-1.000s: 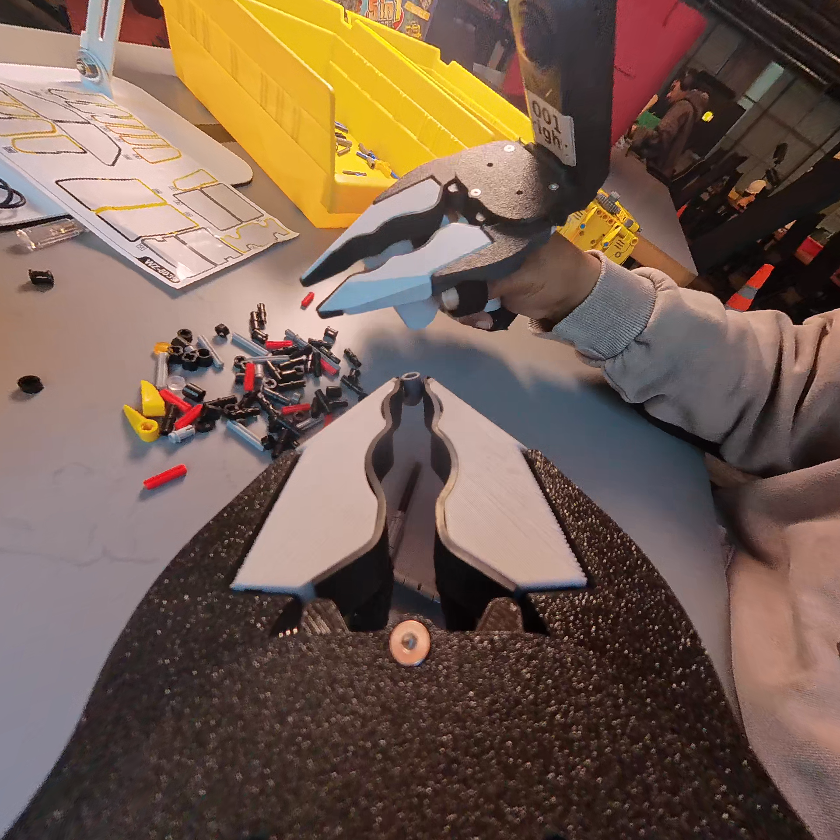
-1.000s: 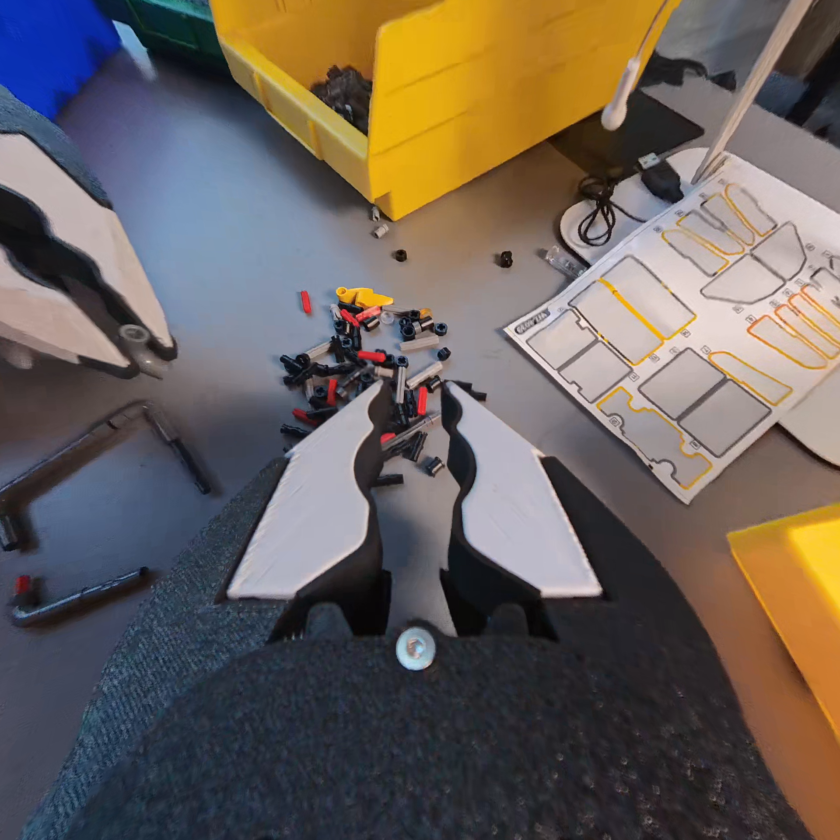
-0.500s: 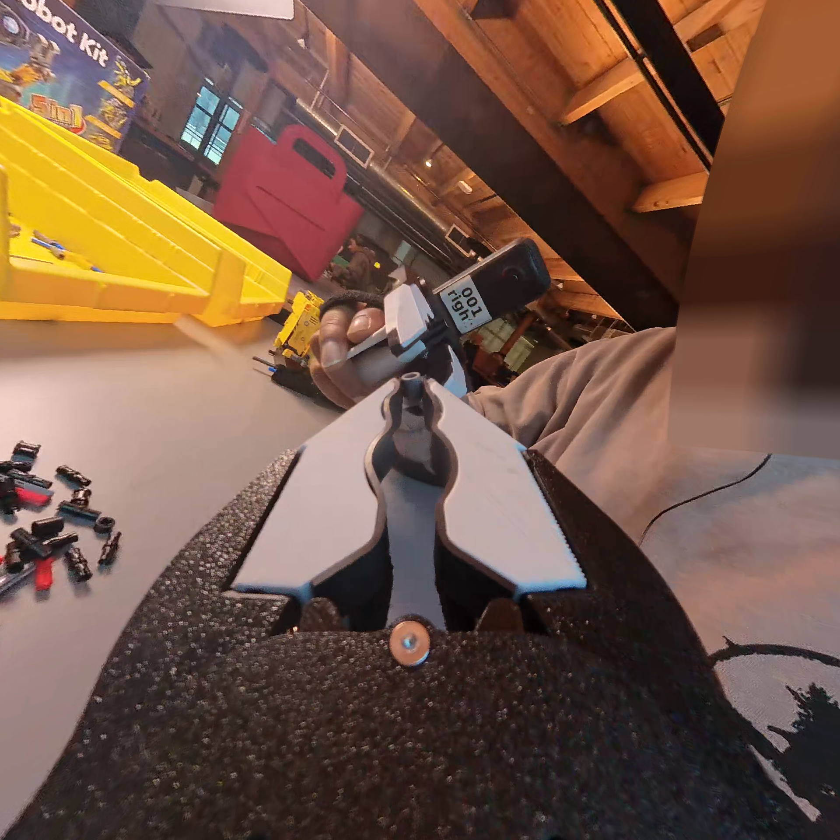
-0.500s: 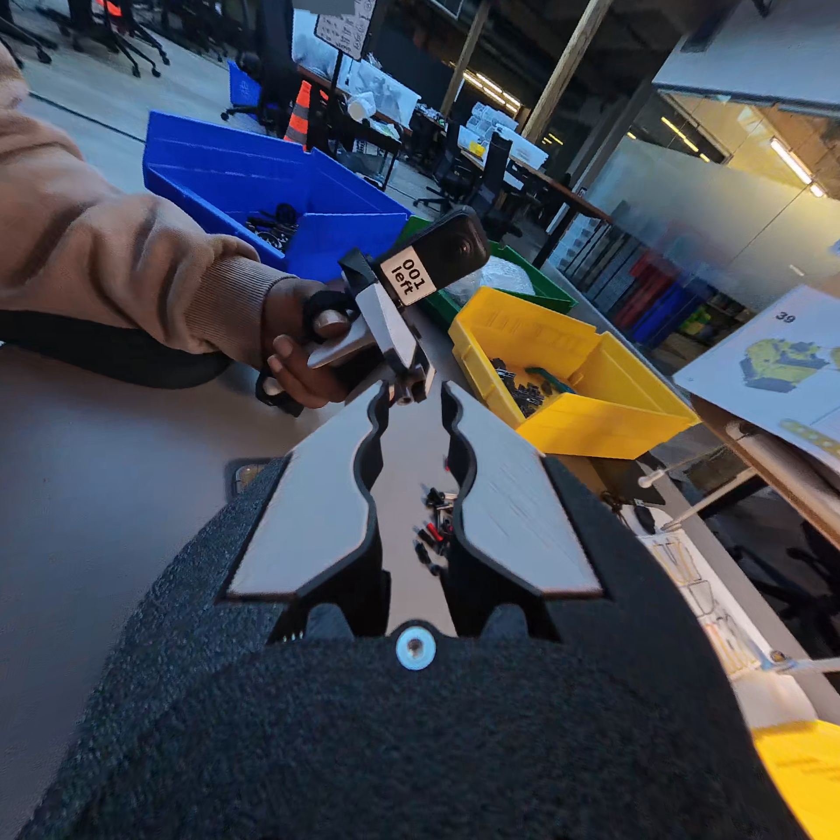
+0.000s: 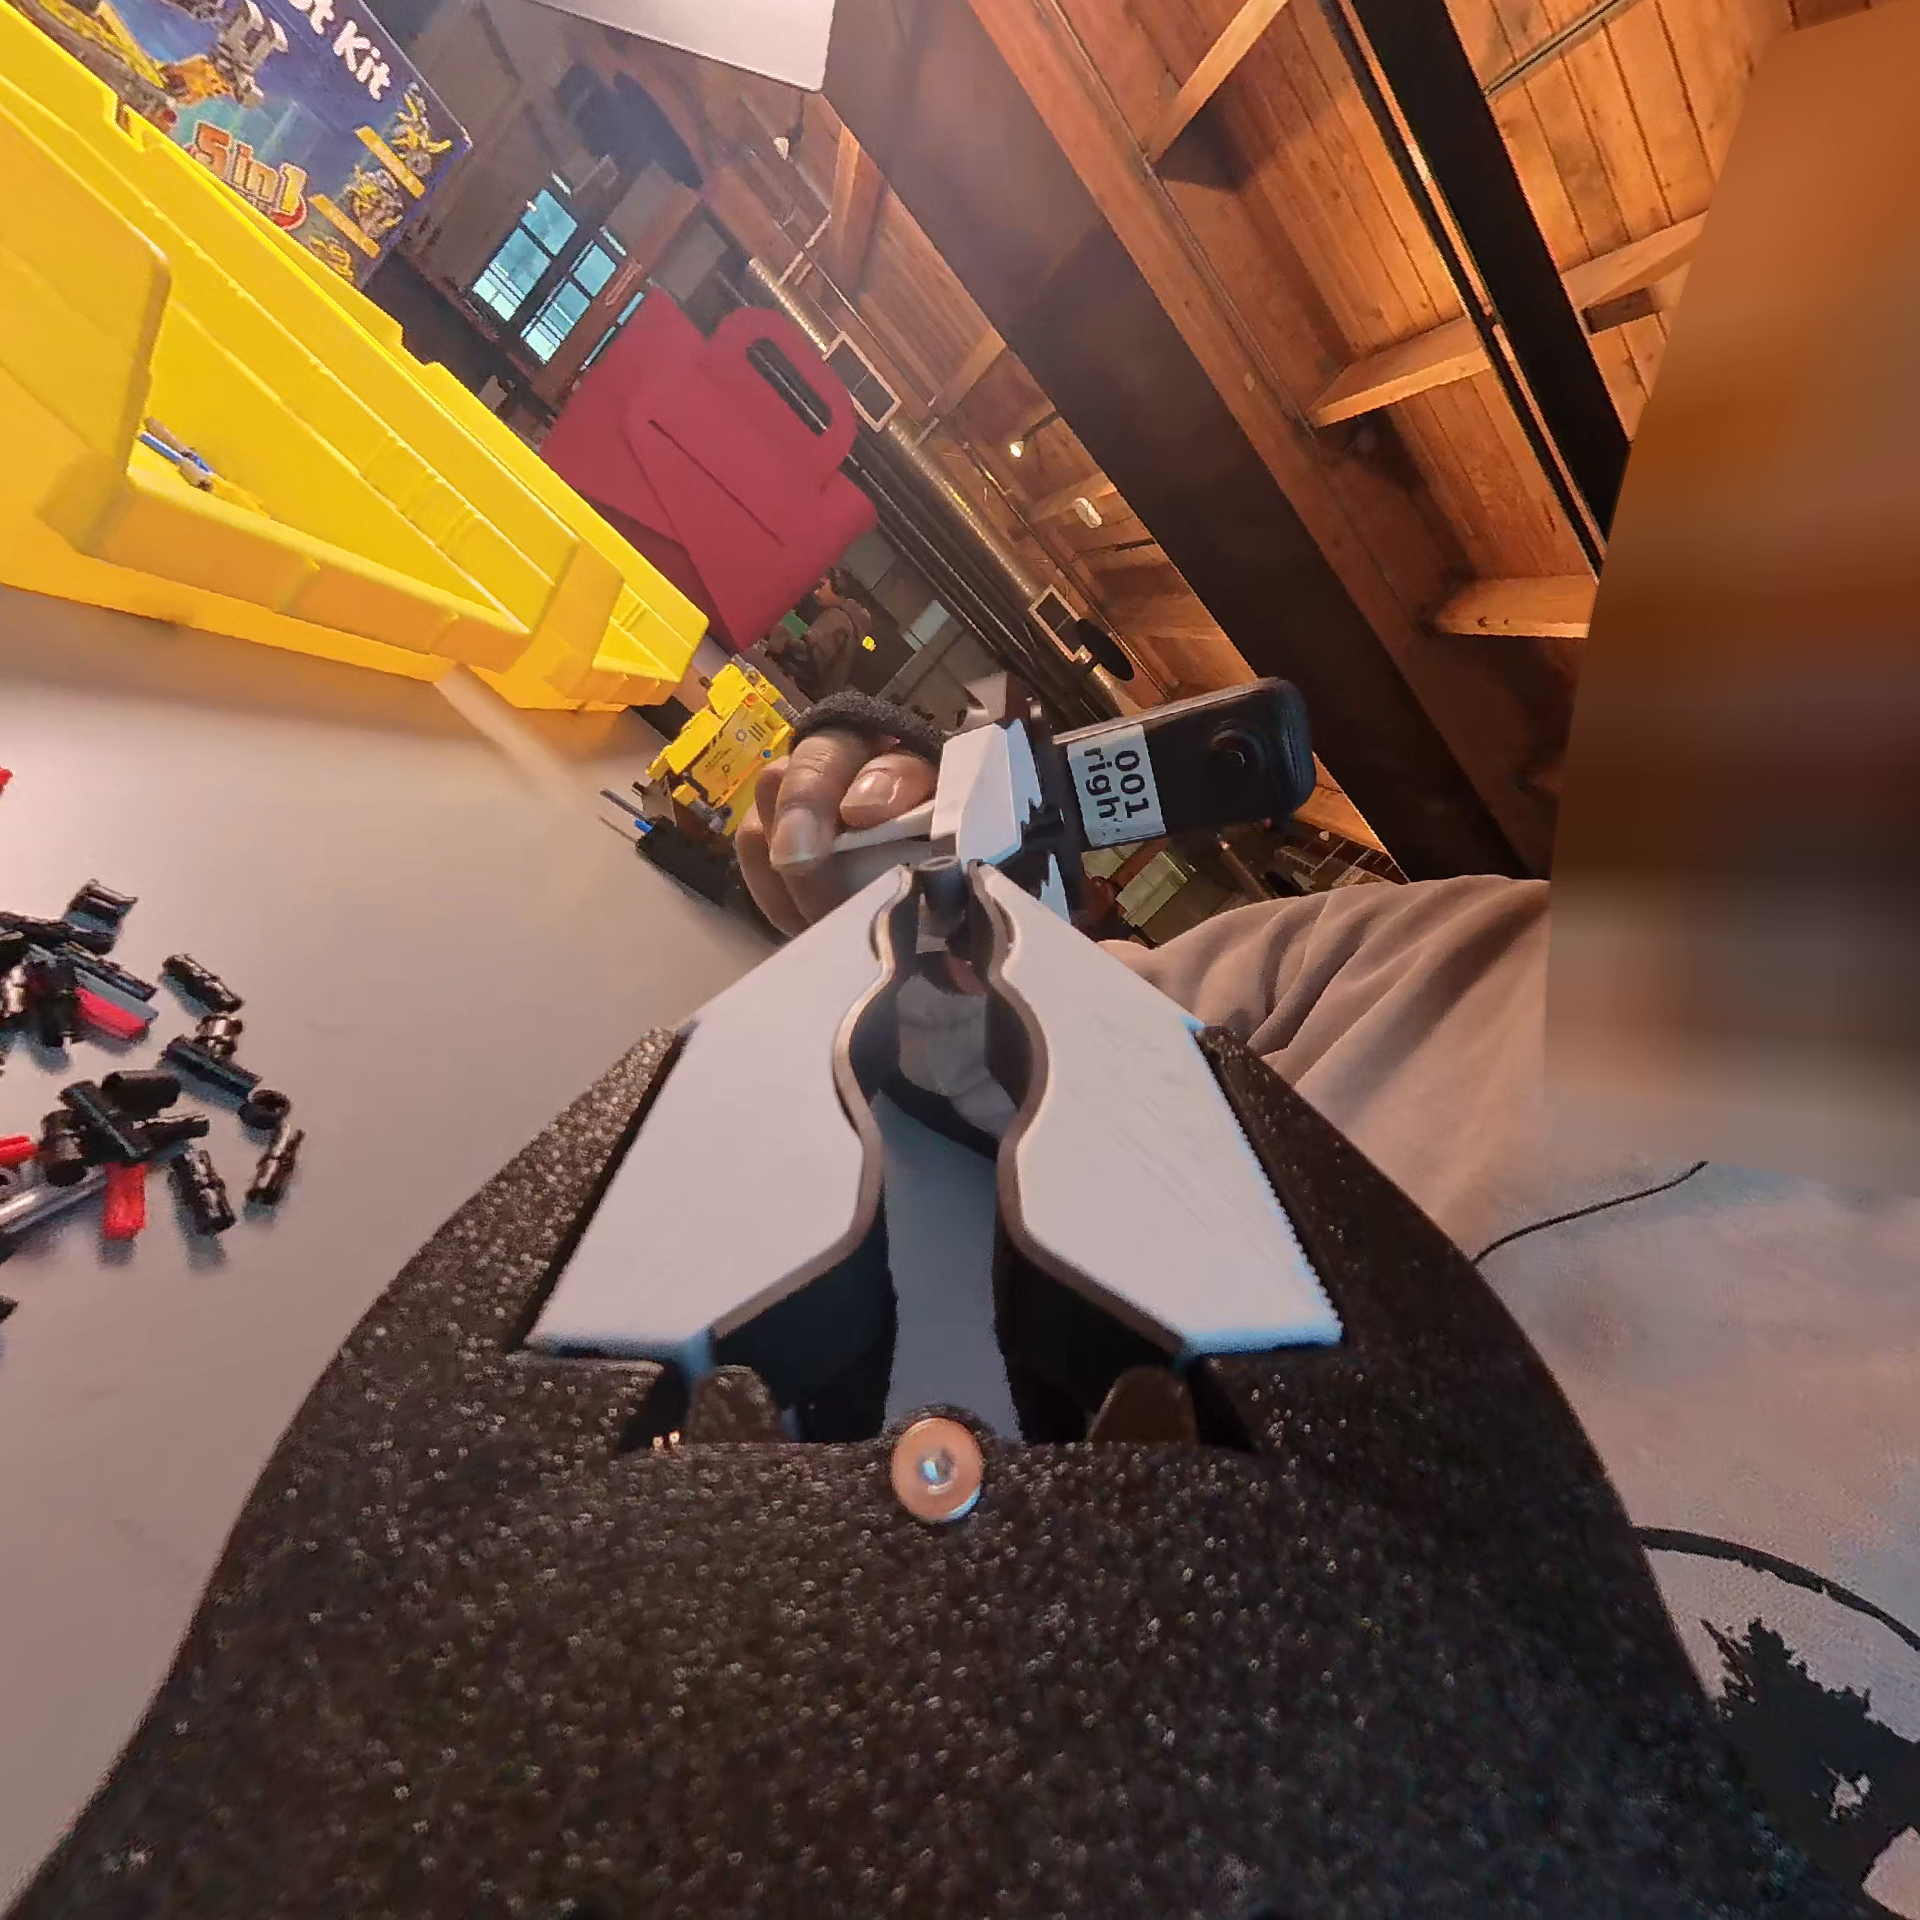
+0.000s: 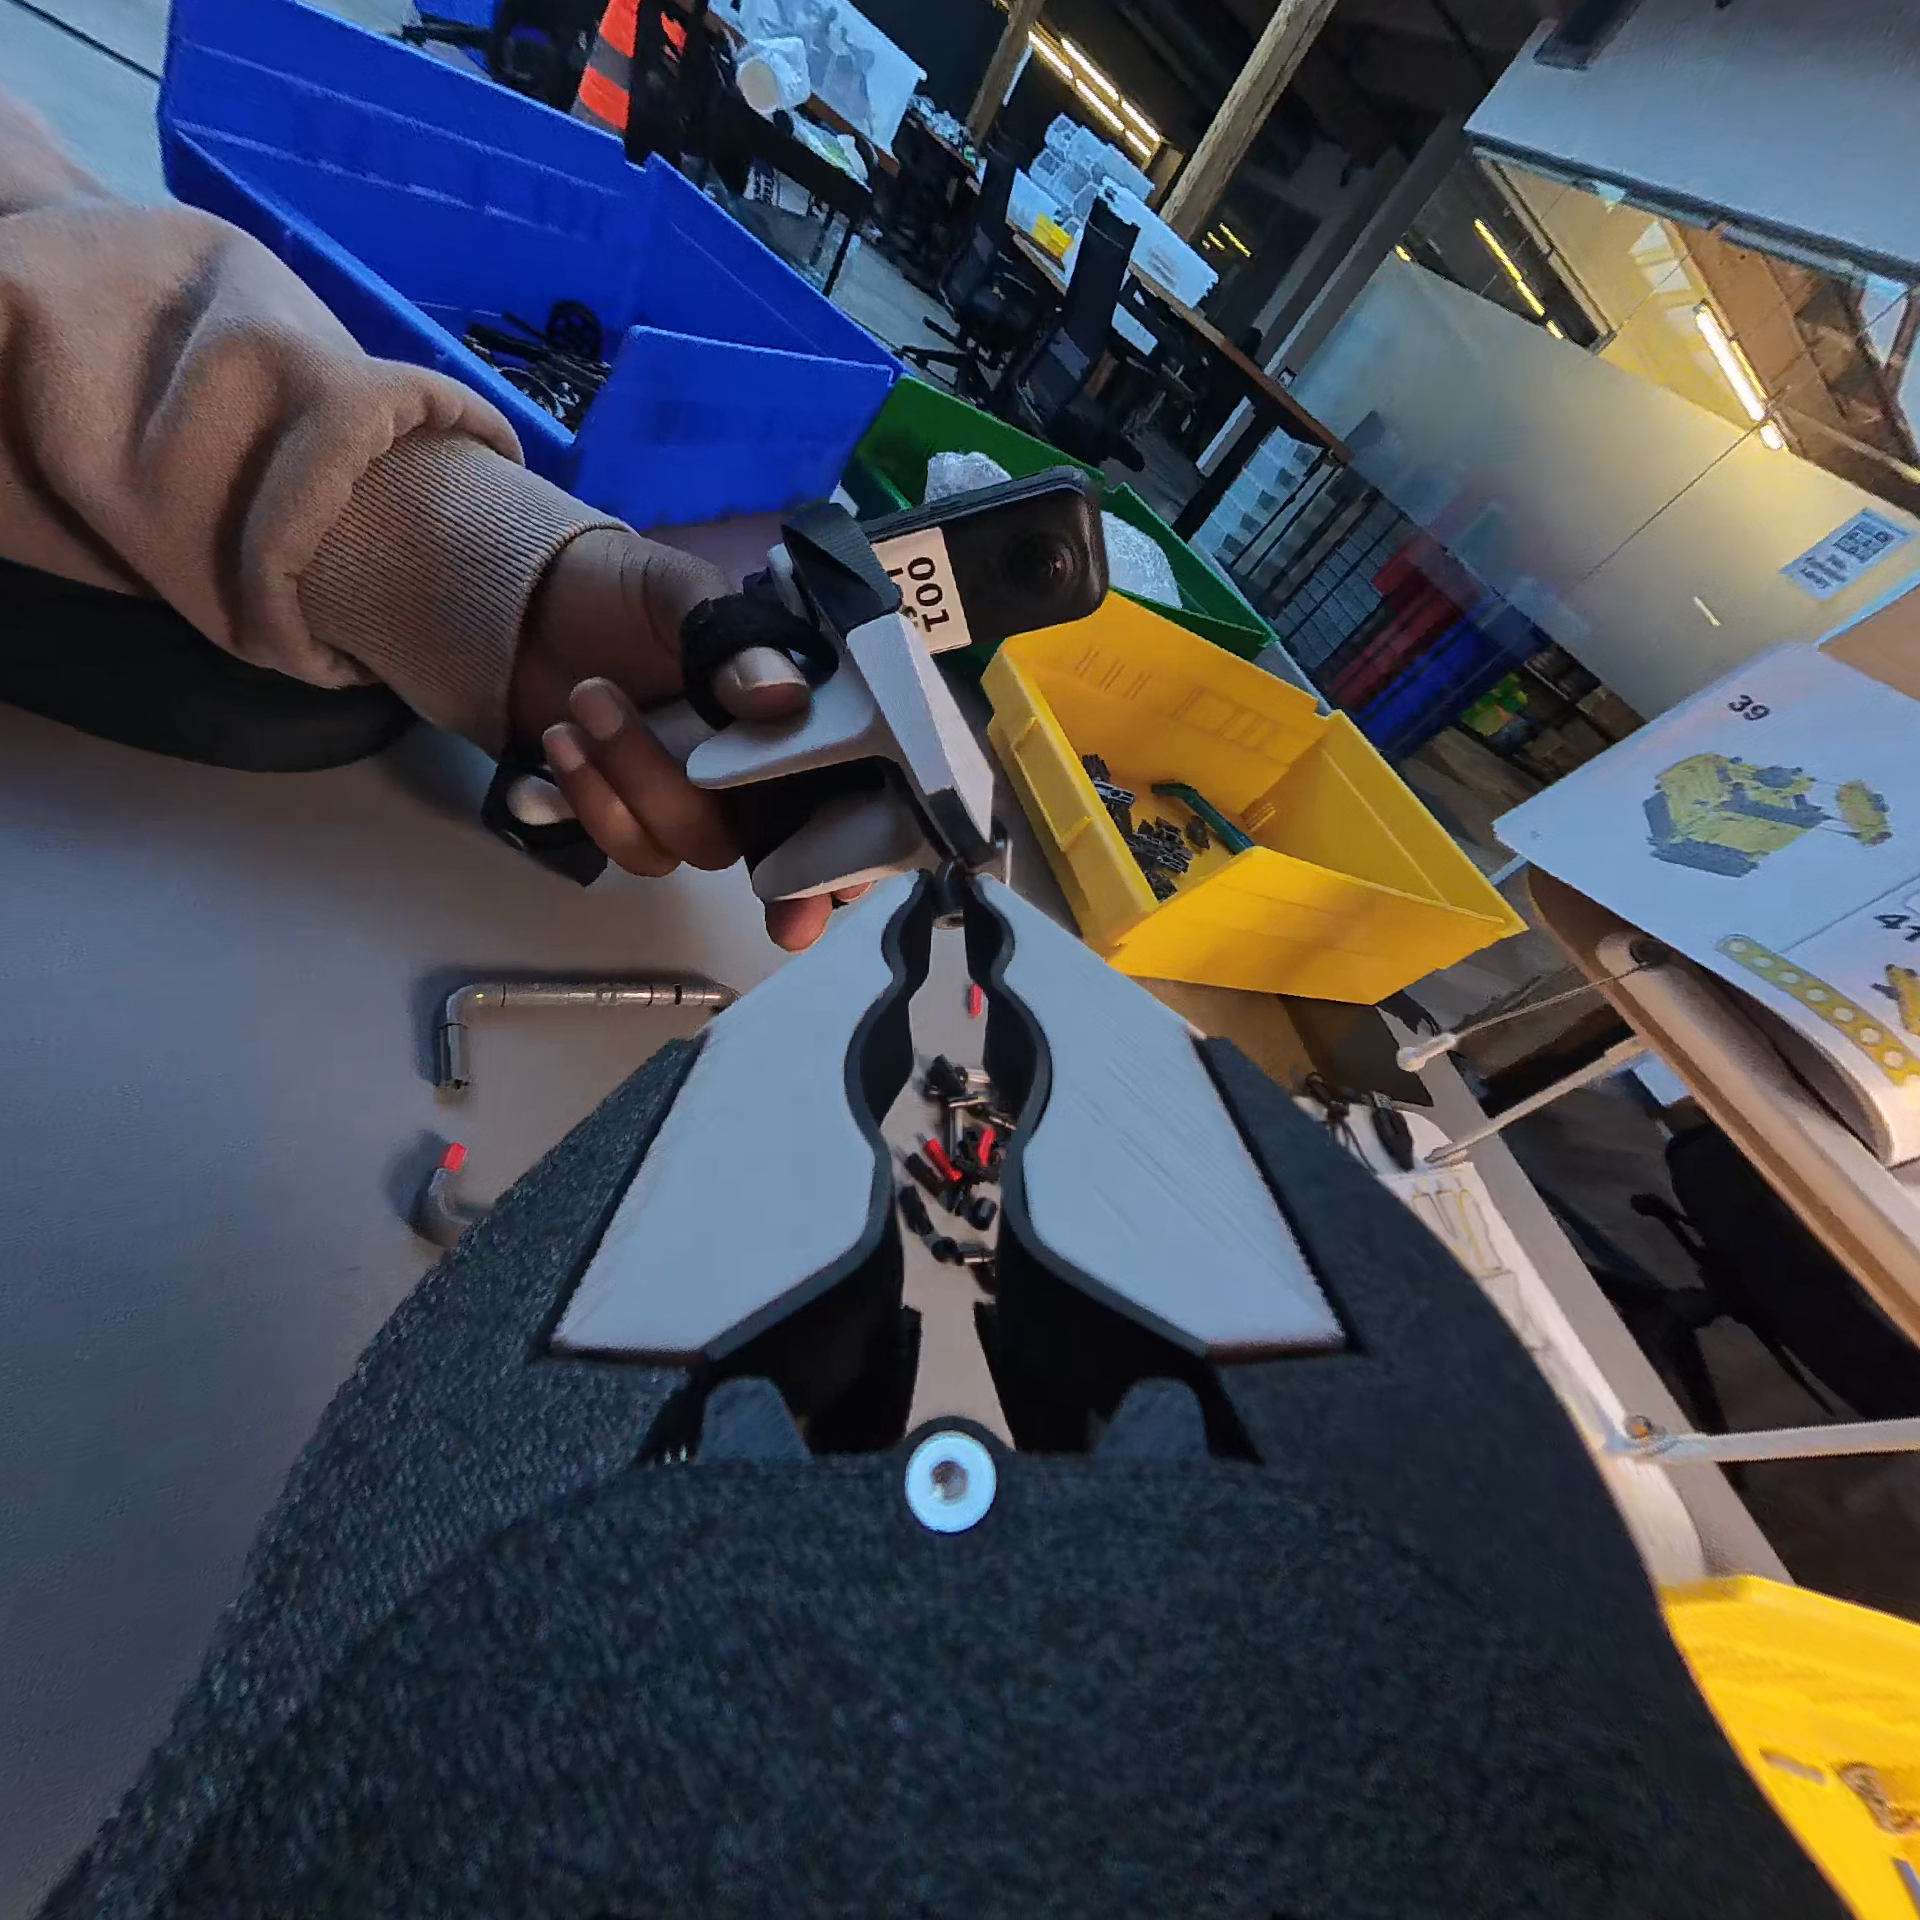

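- My left gripper [image 5: 940, 906] is pinched narrow on a small dark peg [image 5: 939, 881], held above the grey table [image 5: 416, 883].
- My right gripper [image 6: 948, 902] is narrow around the same peg, nose to nose. I can't tell if it's actually gripping.
- I'd keep both dead steady.

small parts heap [image 5: 114, 1122] on table [image 5: 436, 935], left of left hand-held gripper [image 5: 943, 896] | open bin [image 6: 1226, 831] behind right hand-held gripper [image 6: 948, 902] | bent rod [image 6: 561, 1003] on table, left | booklet [image 6: 1766, 821] on stand, right
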Demonstrator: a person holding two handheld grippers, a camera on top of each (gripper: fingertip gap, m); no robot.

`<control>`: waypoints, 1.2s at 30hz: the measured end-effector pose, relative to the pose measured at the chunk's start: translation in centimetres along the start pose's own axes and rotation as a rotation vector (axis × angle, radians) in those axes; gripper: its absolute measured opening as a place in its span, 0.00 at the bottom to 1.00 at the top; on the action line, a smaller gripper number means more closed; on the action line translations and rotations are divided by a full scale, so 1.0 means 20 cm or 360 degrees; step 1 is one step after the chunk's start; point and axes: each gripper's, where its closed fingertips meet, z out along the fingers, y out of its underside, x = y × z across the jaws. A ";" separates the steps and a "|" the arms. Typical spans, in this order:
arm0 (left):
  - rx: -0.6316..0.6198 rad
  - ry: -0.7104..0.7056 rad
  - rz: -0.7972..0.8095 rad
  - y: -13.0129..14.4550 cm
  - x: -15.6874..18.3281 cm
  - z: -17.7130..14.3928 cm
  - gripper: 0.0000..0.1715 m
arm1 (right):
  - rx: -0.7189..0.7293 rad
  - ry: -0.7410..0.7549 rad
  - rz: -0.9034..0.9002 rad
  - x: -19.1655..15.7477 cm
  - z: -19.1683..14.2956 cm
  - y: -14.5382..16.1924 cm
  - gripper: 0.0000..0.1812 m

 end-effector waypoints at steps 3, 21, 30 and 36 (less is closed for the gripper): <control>0.0035 -0.0058 0.0024 -0.03 -0.02 -0.02 0.09 | 0.0045 -0.0084 0.0150 0.00 -0.02 -0.01 0.02; -0.0487 -0.0490 0.1258 0.13 0.02 0.04 0.22 | 0.0445 -0.0915 0.1329 -0.07 -0.15 -0.04 0.02; -0.0598 -0.0462 0.1302 0.19 0.03 0.06 0.07 | 0.0525 -0.1067 0.1669 -0.07 -0.13 -0.04 0.00; -0.0623 -0.0567 0.1128 0.17 -0.05 0.02 0.06 | 0.0472 -0.0915 0.1658 -0.01 -0.11 0.02 0.02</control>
